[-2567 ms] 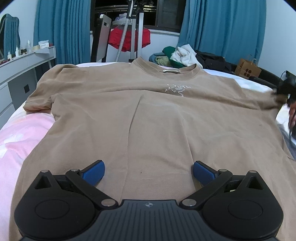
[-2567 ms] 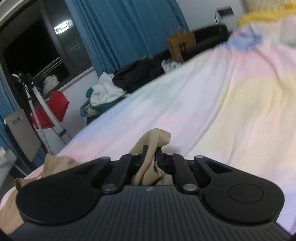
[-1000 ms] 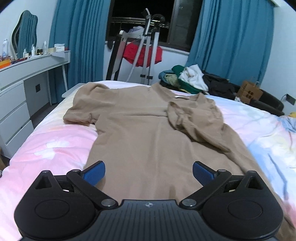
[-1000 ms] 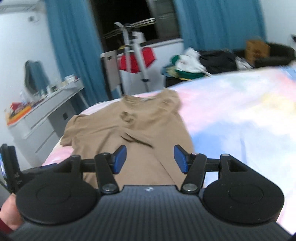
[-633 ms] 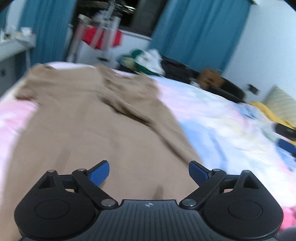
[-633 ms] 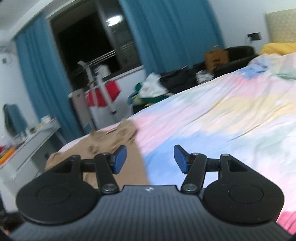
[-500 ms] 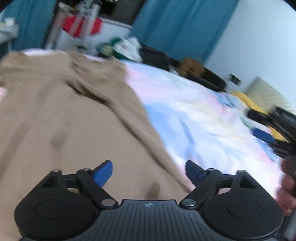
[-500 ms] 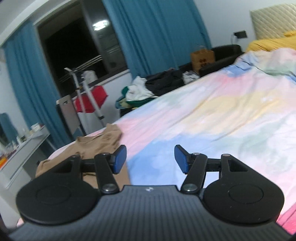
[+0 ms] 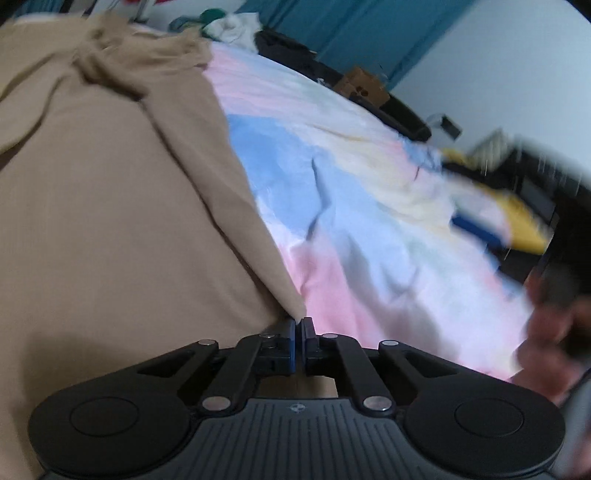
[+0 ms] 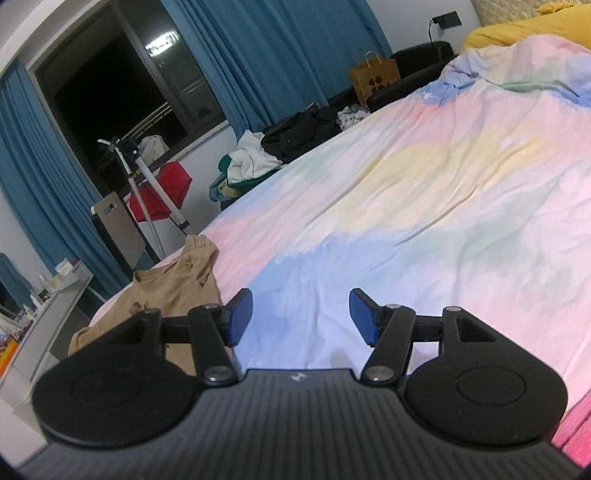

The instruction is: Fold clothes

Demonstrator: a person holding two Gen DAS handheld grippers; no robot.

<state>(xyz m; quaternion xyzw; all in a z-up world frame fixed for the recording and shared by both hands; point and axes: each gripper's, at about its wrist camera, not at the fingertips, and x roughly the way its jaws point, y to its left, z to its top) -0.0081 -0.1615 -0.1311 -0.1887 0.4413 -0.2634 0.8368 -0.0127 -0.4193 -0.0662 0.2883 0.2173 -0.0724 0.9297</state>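
A tan T-shirt (image 9: 110, 206) lies flat on the pastel bedsheet (image 9: 369, 229), its right sleeve folded in over the chest. In the left wrist view my left gripper (image 9: 298, 328) is shut, and the shirt's near right hem corner runs into its blue pad tips. A hand (image 9: 546, 332) holds the right gripper (image 9: 476, 225), blurred at the right edge of that view. In the right wrist view my right gripper (image 10: 301, 317) stands open over bare sheet (image 10: 406, 206), nothing between its pads. There the T-shirt (image 10: 173, 295) lies off to the left.
Beyond the bed are a pile of clothes (image 10: 251, 158), a drying rack with a red garment (image 10: 159, 192), a paper bag (image 10: 373, 79) and blue curtains (image 10: 280, 48). A white dresser (image 10: 48, 306) stands at the left. A yellow pillow (image 10: 517, 29) lies at the far right.
My left gripper swung right and down to the shirt's right hem corner and went from wide open to shut. My right gripper turned away from the shirt toward the bare sheet and stayed open.
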